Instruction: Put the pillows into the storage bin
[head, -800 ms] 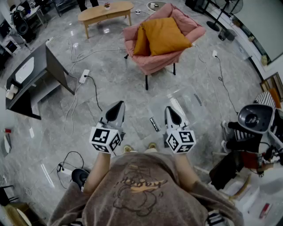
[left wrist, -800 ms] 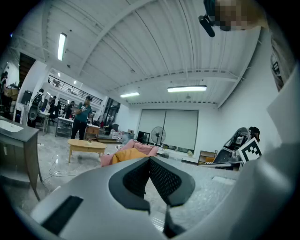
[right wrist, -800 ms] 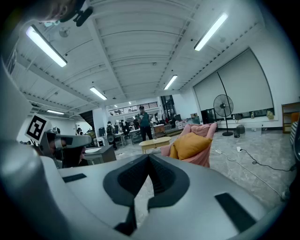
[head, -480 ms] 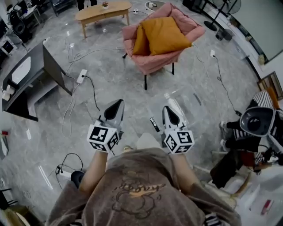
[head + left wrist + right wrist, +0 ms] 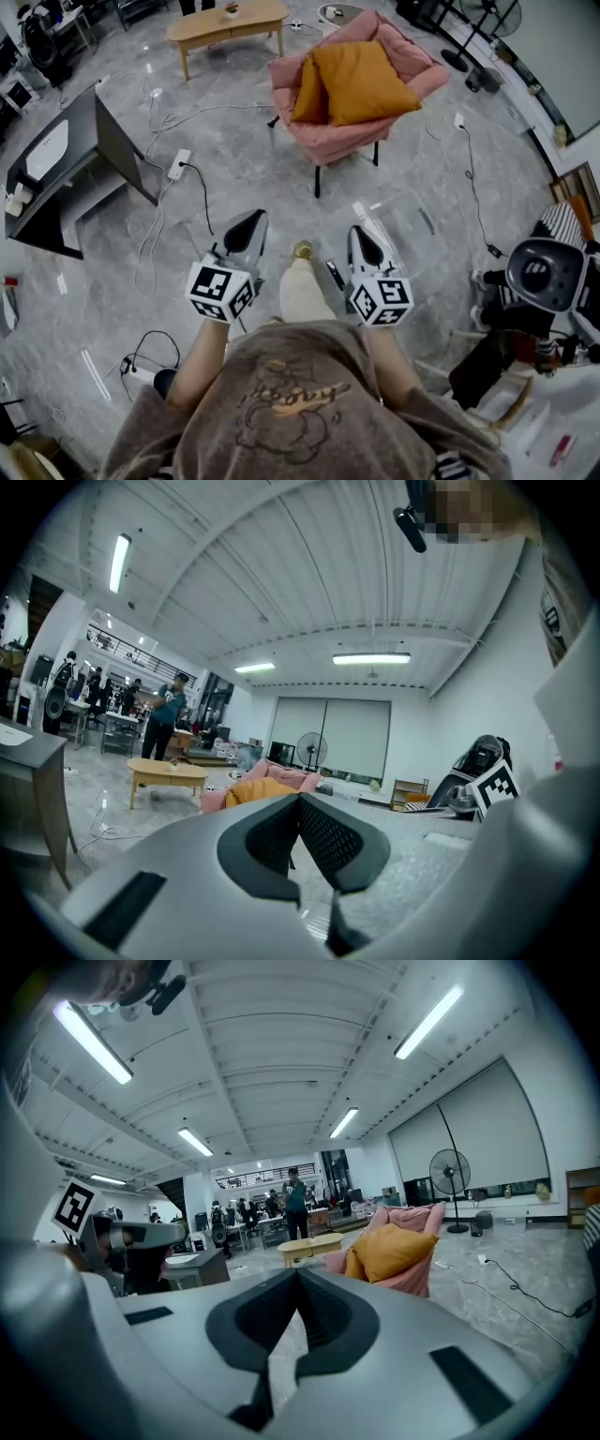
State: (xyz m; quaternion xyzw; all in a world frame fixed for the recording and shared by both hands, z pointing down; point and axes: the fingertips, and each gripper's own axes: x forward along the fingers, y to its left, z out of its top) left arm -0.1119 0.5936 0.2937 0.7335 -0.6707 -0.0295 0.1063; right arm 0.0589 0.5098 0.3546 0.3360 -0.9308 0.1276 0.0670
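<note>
Now a step closer, one leg (image 5: 302,286) swung forward between them, the left gripper (image 5: 251,225) and right gripper (image 5: 362,240) stay pinched shut and empty; orange pillows (image 5: 361,82) wait ahead on the pink armchair (image 5: 330,142), untouched.

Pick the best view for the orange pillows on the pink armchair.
Head view: both orange pillows show from above, sitting in the pink armchair. Right gripper view shows the pillows side-on and smaller. Left gripper view catches only an orange sliver above the jaws.
</note>
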